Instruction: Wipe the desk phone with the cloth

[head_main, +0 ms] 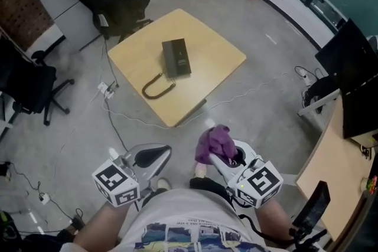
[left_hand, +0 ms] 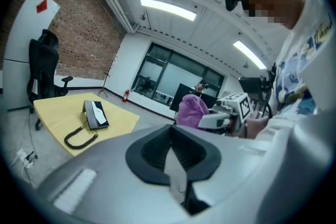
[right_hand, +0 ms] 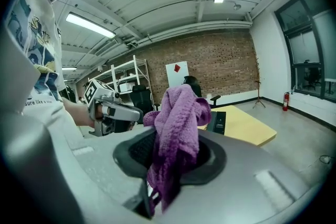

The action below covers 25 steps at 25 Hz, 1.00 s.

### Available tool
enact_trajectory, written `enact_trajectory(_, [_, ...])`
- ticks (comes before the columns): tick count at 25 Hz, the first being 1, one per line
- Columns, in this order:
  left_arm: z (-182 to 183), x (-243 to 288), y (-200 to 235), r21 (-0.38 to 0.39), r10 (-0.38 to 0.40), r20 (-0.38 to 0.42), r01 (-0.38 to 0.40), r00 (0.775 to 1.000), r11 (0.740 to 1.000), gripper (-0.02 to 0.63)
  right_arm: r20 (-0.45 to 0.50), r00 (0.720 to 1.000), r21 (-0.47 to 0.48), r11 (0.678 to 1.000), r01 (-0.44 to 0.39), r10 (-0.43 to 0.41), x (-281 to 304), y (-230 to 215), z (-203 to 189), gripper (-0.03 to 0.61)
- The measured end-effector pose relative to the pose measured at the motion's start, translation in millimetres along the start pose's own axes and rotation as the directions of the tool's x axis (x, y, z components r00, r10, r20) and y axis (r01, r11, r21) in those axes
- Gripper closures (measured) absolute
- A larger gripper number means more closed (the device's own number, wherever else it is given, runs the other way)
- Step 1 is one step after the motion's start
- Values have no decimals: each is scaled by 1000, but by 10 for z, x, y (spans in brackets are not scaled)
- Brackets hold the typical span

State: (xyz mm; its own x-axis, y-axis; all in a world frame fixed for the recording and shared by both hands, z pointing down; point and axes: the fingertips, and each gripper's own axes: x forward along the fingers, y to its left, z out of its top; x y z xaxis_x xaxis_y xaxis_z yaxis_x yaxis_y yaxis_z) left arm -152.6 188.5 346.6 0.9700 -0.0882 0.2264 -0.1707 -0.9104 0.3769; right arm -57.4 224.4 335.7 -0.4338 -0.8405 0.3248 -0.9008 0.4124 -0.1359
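A black desk phone (head_main: 176, 58) lies on a square yellow-wood table (head_main: 218, 50), its coiled cord (head_main: 156, 88) looping toward the table's near-left edge. Both grippers are held low by the person's body, well short of the table. My right gripper (head_main: 221, 153) is shut on a purple cloth (head_main: 214, 142) that bunches up above its jaws. In the right gripper view the cloth (right_hand: 177, 131) fills the jaws and partly hides the phone (right_hand: 216, 122). My left gripper (head_main: 158, 154) is shut with nothing in it. In the left gripper view the phone (left_hand: 95, 114) lies far ahead on the table.
Black office chairs stand behind the table (head_main: 112, 0) and at the left (head_main: 29, 85). Cables and a power strip (head_main: 106, 90) trail on the concrete floor near the table's left side. A second desk (head_main: 331, 168) with a dark monitor (head_main: 348, 50) stands at the right.
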Motion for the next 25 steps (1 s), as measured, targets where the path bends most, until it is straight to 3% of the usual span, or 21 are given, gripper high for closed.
enact_trajectory(11, [190,591,236,-33,105,9,-104,994,994,606,-28,997,34,997,-74,75,234,-852,-73,468])
enact_trajectory(19, [424,564,752,-37,104,19,-103,994,994,606,-57,996,20,998,-65,67,885,-1171,71,468])
enact_trajectory(25, [668,542,1145,-20,53,22,-53,998,998,606,-102,995,-35,999,-12,9,1476,-1505,219,468])
